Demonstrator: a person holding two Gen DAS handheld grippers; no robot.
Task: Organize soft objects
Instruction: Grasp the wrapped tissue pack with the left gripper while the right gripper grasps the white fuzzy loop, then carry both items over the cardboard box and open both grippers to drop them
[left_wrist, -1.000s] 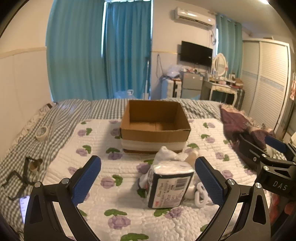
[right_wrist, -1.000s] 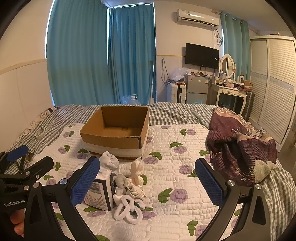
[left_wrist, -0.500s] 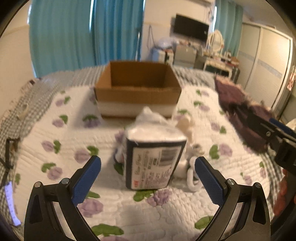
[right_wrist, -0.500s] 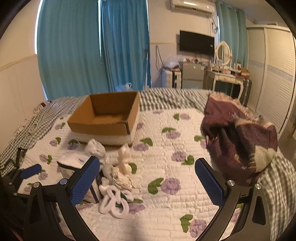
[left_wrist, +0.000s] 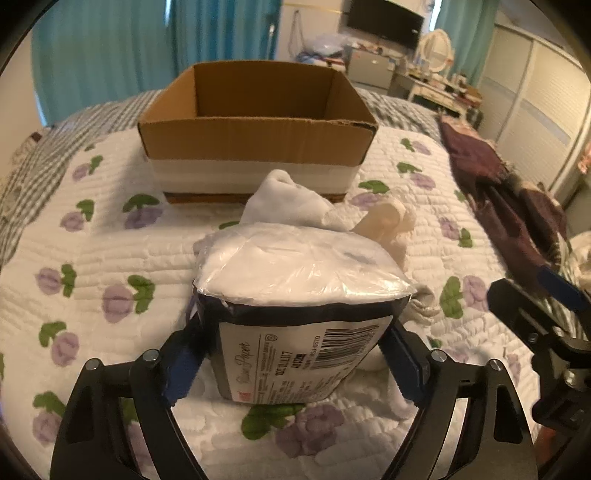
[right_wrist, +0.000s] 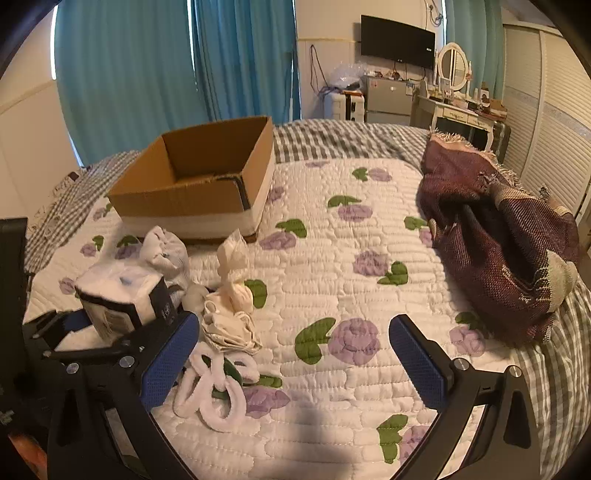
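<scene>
We've got the tissue pack (left_wrist: 303, 314) pinched between the pads of our left claw (left_wrist: 295, 365), and it's sitting on the quilted bed (right_wrist: 332, 280) just short of the cardboard box (left_wrist: 255, 122). Looks like the pickup step, so next is probably lift and drop in the box. Right claw (right_wrist: 291, 362) hangs wide open, holding nothing. Socks (right_wrist: 229, 310) alongside, teal curtains (right_wrist: 147, 62) behind.

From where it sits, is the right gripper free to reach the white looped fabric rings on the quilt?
Probably yes: the right gripper is open, and the white looped fabric rings lie uncovered by its left finger, though the left gripper is close.
</scene>
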